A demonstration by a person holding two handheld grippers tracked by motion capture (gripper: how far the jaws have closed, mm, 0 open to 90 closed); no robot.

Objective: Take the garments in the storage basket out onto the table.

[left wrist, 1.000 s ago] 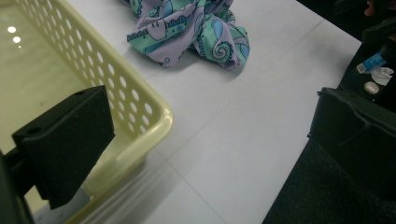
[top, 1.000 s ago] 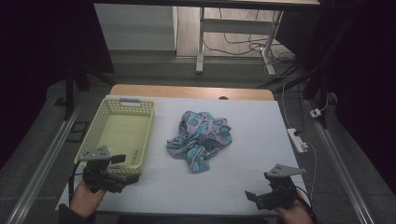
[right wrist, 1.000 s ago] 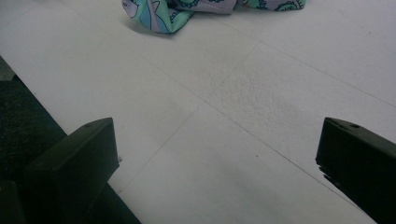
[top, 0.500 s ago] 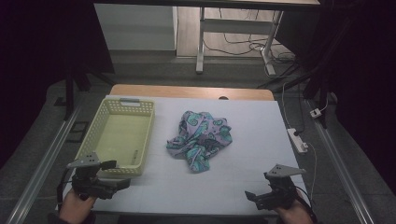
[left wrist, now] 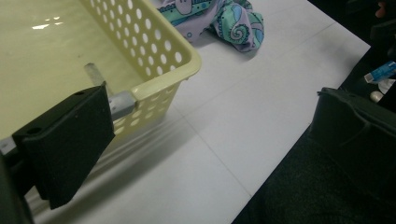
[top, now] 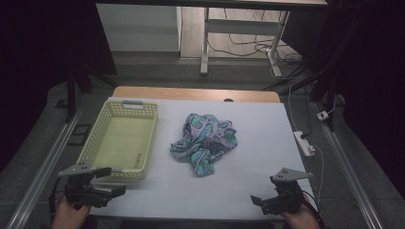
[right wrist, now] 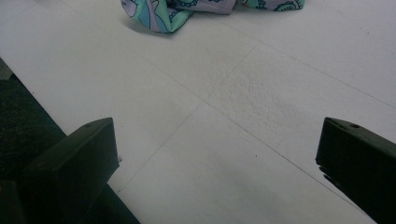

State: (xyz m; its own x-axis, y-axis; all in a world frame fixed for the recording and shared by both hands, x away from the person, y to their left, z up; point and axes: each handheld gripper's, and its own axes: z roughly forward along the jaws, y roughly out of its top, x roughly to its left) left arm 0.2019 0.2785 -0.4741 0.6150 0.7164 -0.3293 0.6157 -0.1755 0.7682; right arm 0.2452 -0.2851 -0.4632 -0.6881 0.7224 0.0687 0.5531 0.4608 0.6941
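A crumpled cloth [top: 204,142] with a teal and lilac pattern lies in the middle of the white table [top: 258,138]. To its left stands a pale yellow perforated basket [top: 95,143] with nothing in it. My left gripper [top: 114,181] is held at the near left edge, just in front of the basket's near corner [left wrist: 187,56], open and holding nothing. The left gripper view [left wrist: 210,140] catches the cloth [left wrist: 229,18] at the top. My right gripper [top: 265,191] rests at the near right edge, open [right wrist: 219,158], with bare table between its jaws and the cloth [right wrist: 159,14] well ahead.
A white power strip [top: 304,143] lies along the table's right edge with its cable trailing off. A wooden strip [top: 191,93] borders the far edge. Metal rails [top: 43,167] run along both sides, and desk legs [top: 205,47] stand beyond the table.
My left gripper has drawn back toward the near left corner, away from the basket's front wall. The right gripper, the cloth and the basket have stayed put.
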